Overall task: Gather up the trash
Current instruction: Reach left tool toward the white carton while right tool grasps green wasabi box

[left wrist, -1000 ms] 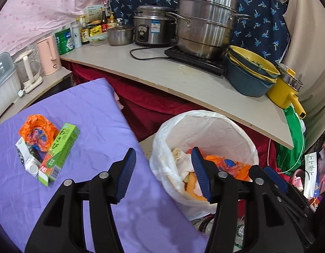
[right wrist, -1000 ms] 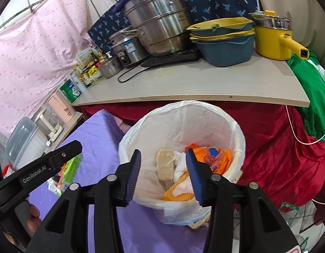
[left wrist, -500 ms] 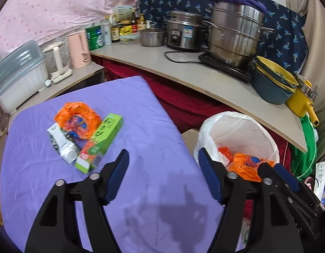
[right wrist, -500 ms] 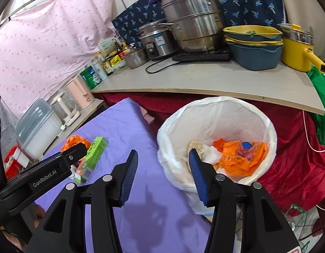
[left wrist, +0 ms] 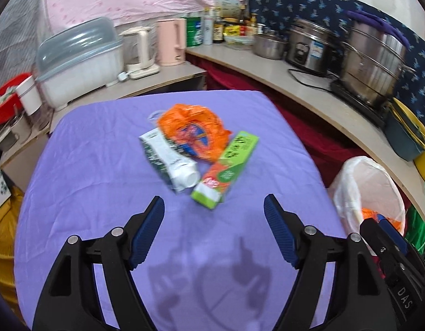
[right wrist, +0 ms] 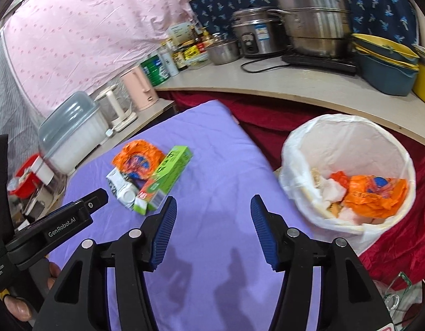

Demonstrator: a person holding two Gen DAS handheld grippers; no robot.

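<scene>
Three pieces of trash lie bunched together on the purple cloth-covered table [left wrist: 88, 179], near the middle of the left wrist view: a crumpled orange plastic wrapper [left wrist: 194, 133] at the back, a white and green squeeze tube [left wrist: 171, 162] touching its lower left edge, and a long green and orange cardboard box [left wrist: 226, 169] leaning along its right side. A second ago both cameras looked down into the white-lined waste bin [right wrist: 350, 135], which filled the centre of each view; now it has slid to the right edge of the left wrist view and the right half of the right wrist view, and the pile has come to the middle instead. In the bin an orange wrapper [right wrist: 375, 190] and pale scraps already lie at the bottom, so a drop seems done and the hands look to be swinging back for the next load. The left gripper [left wrist: 214, 234] stands wide with nothing between its blue pads, just short of the box's near end, and has spread further than it was a second ago. The right gripper [right wrist: 211, 230] is opening, also empty, over bare purple cloth between pile and bin. Three items remain, so the job is partly done; the box lies nearest the left jaws.
</scene>
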